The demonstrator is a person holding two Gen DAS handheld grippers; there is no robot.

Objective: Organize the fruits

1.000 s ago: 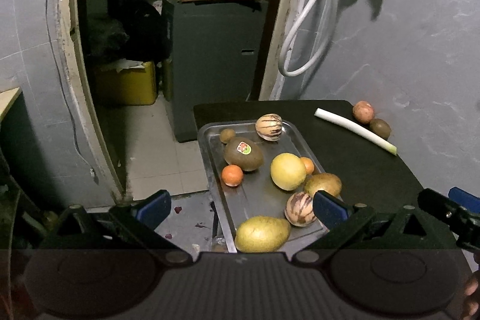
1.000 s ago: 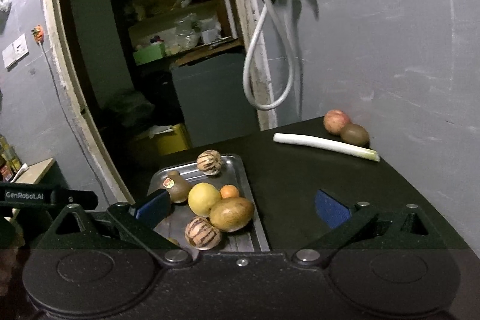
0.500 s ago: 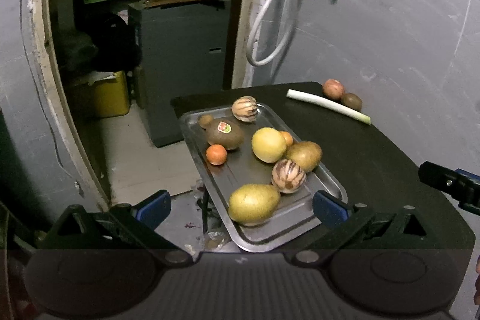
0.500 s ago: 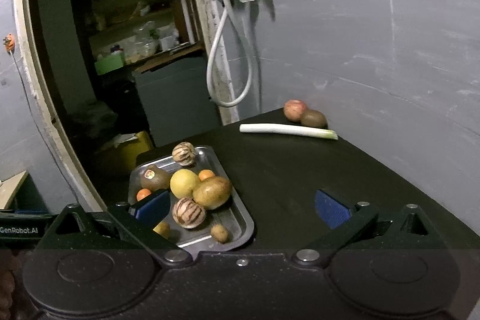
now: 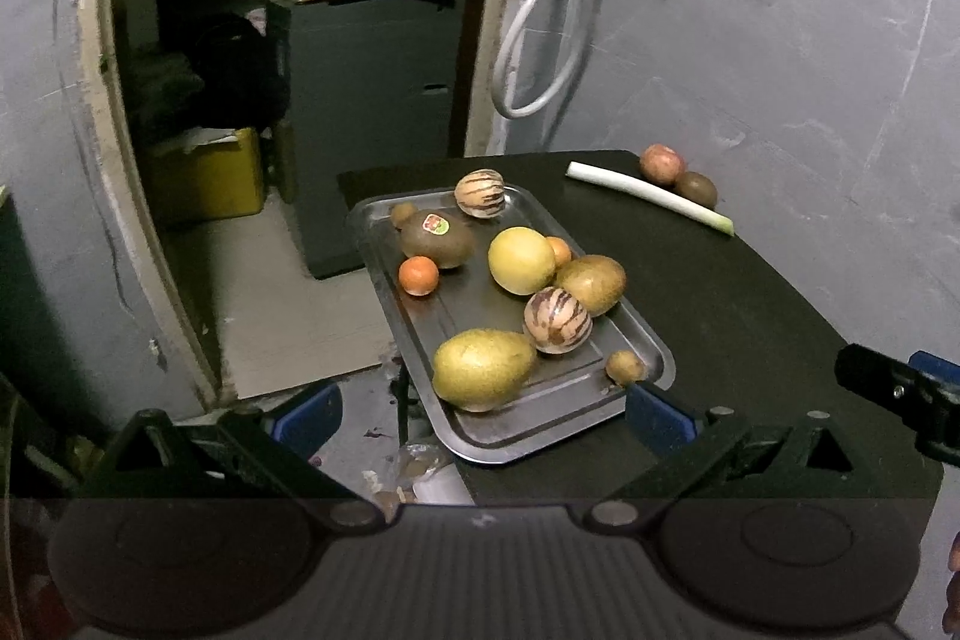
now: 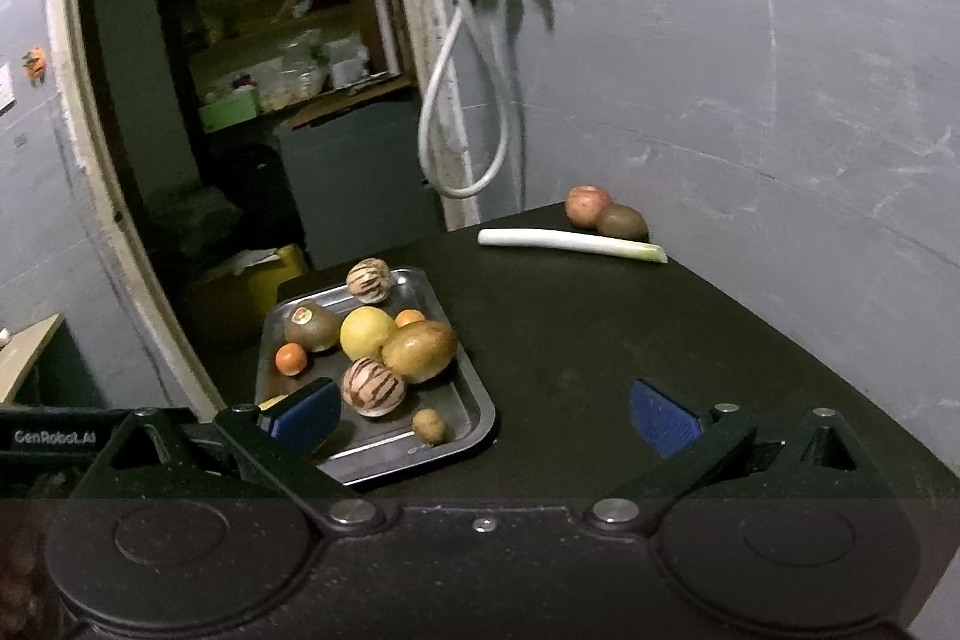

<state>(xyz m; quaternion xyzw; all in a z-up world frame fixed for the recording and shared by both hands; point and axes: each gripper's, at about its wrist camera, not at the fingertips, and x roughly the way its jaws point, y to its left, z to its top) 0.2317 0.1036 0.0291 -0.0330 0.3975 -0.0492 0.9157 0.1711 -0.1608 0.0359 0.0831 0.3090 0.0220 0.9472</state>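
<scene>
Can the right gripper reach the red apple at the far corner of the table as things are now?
Probably yes. The right gripper is open and empty, and bare table lies ahead. Only the leek lies in front of the red apple, so come from above.

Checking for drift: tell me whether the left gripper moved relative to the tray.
Yes. The left gripper has backed away from the tray; its near rim now shows fully.
</scene>
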